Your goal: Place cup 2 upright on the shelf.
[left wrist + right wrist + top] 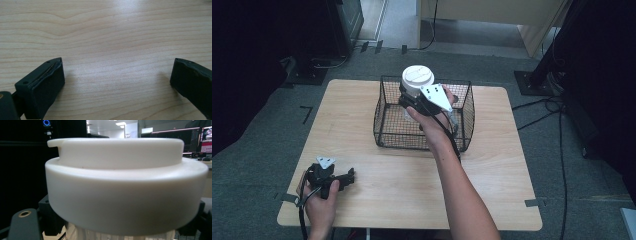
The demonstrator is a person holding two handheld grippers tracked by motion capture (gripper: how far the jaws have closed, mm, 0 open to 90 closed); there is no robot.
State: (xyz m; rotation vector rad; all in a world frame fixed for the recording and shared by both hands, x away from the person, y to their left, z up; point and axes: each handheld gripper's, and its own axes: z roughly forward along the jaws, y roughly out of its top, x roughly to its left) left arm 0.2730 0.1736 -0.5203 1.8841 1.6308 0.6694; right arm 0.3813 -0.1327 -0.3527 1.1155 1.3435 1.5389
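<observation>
White lidded cup [417, 80], clenched in my right gripper [422, 100] above the wire basket [464, 117], could slip; left gripper [348, 177] gapes empty.

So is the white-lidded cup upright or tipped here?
Upright. The cup has its lid level on top in the right gripper view, gripped below the lid by the right tool above the wire basket.
</observation>
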